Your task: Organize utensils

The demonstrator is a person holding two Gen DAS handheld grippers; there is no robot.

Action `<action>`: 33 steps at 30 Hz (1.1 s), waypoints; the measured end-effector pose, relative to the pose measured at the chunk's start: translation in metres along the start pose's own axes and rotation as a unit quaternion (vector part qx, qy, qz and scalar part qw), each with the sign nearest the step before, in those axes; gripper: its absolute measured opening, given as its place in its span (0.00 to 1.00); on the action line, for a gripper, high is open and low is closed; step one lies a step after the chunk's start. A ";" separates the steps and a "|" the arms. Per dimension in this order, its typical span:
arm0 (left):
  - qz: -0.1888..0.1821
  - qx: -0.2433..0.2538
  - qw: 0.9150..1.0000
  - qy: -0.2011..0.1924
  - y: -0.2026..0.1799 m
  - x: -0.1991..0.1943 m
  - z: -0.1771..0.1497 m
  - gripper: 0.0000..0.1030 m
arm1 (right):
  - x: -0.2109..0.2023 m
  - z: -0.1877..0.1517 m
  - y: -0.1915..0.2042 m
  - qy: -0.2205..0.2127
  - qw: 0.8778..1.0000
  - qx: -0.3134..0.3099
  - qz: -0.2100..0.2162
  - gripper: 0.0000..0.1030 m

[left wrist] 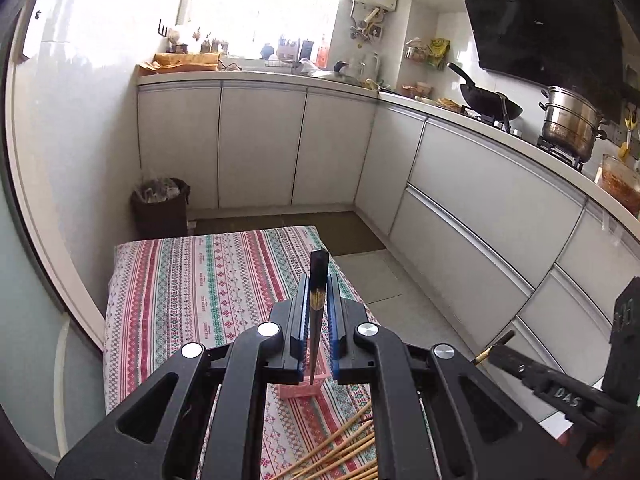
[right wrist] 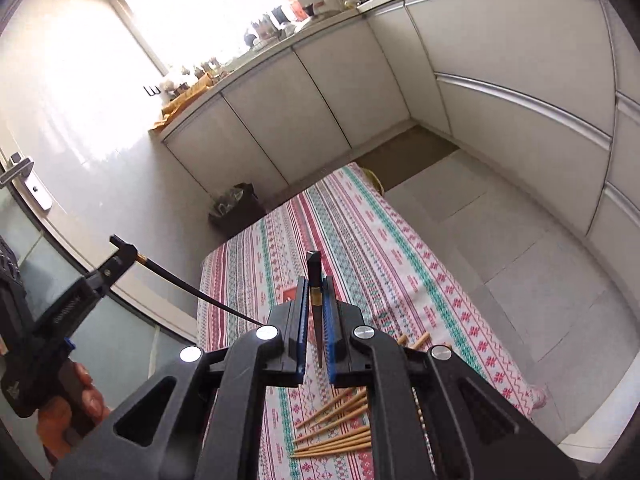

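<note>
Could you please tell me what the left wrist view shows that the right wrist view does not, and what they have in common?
Only the left wrist view shows the pink basket below the left gripper, and the wok and steel pot on the stove. Only the right wrist view shows the door handle and the person's left hand. Both show the striped tablecloth, the loose bamboo chopsticks, the bin, and each gripper shut on a dark chopstick: the left's, the right gripper's own.
</note>
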State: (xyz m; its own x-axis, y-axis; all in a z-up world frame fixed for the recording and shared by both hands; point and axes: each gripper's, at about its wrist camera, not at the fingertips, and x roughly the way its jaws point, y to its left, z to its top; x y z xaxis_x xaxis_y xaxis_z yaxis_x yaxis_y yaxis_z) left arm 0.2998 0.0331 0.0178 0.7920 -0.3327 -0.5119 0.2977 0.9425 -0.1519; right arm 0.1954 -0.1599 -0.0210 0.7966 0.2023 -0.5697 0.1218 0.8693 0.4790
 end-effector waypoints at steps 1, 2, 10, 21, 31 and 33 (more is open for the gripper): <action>0.003 -0.002 1.000 0.000 0.002 0.008 0.002 0.07 | 0.001 0.008 0.001 -0.004 1.000 0.000 0.002 0.07; 0.009 -0.002 1.000 -0.001 0.004 0.017 0.002 0.07 | 0.003 0.015 0.002 -0.008 1.000 0.001 0.003 0.07; 0.025 -0.013 0.998 0.057 0.022 0.094 -0.018 0.08 | 0.045 0.044 0.007 -0.022 1.000 -0.009 0.009 0.07; 0.023 -0.095 0.995 -0.017 0.060 0.050 -0.014 0.27 | 0.099 0.042 0.030 -0.005 0.999 -0.042 0.010 0.07; 0.030 -0.119 0.992 -0.039 0.083 0.031 -0.011 0.36 | 0.150 0.019 0.042 0.026 0.998 -0.054 0.003 0.10; 0.031 -0.120 0.992 -0.034 0.085 0.032 -0.011 0.37 | 0.155 0.016 0.041 0.031 0.998 -0.049 0.005 0.18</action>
State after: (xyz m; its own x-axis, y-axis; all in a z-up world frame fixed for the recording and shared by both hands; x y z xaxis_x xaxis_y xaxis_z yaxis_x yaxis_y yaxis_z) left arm 0.3447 0.1030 -0.0213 0.8418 -0.2669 -0.4693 0.1176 0.9390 -0.3232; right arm 0.3332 -0.0996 -0.0789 0.7588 0.2363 -0.6069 0.0531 0.9063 0.4193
